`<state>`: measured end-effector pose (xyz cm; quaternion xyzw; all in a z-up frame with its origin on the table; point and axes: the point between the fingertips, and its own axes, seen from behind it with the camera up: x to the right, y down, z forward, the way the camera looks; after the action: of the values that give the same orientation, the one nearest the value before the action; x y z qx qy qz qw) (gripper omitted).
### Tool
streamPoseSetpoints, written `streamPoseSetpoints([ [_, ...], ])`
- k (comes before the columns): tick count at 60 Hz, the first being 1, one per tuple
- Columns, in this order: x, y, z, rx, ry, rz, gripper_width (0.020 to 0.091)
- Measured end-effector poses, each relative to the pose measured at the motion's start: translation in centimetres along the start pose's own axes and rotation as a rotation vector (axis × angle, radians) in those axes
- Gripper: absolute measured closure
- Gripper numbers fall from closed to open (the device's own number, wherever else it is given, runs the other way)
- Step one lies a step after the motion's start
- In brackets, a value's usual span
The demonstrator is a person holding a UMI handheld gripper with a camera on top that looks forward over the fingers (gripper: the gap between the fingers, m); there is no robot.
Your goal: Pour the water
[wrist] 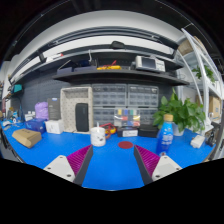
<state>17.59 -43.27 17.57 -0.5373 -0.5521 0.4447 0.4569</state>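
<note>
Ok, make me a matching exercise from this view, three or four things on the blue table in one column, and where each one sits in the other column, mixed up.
Things:
1. white cup
2. bottle with blue label
3. red disc
4. green plant

Places:
A. behind the bottle, by the wall
B. flat on the blue table, just ahead of the open gripper, between the fingers' lines
C. beyond the left finger
D. beyond the right finger

Pairs: 1-C, 2-D, 3-B, 4-A
</note>
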Motion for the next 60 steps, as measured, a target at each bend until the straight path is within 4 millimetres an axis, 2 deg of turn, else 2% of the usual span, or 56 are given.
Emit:
streamPoseSetpoints([
  [8,7.0,1.6,1.3,-0.022,0.114,-0.010,0.0264],
  [14,11.0,1.9,2.1,-0.018,0.172,0.010,0.0274],
  [22,15.7,0.7,6.2,0.024,0.228,-0.014,0.0275],
  [24,16.3,0.2,7.5,0.042,0.236,-0.023,0.0275],
  [33,16.4,-0.5,13.1,0.035,0.195,0.001,0.0276],
  [42,15.6,-1.1,17.3,0.039,0.165,0.014,0.0293],
  [46,15.3,-1.4,18.5,0.041,0.158,0.017,0.0354],
  [47,17.3,-0.9,17.4,0.041,0.143,0.015,0.0356],
  [51,17.0,-0.7,17.6,0.034,0.136,0.031,0.0577],
  [52,16.4,-1.4,18.4,0.043,0.133,0.032,0.0579],
  [54,17.3,-0.8,17.8,0.049,0.144,0.026,0.0584],
  [60,17.0,-0.9,17.8,0.057,0.145,-0.023,0.0671],
])
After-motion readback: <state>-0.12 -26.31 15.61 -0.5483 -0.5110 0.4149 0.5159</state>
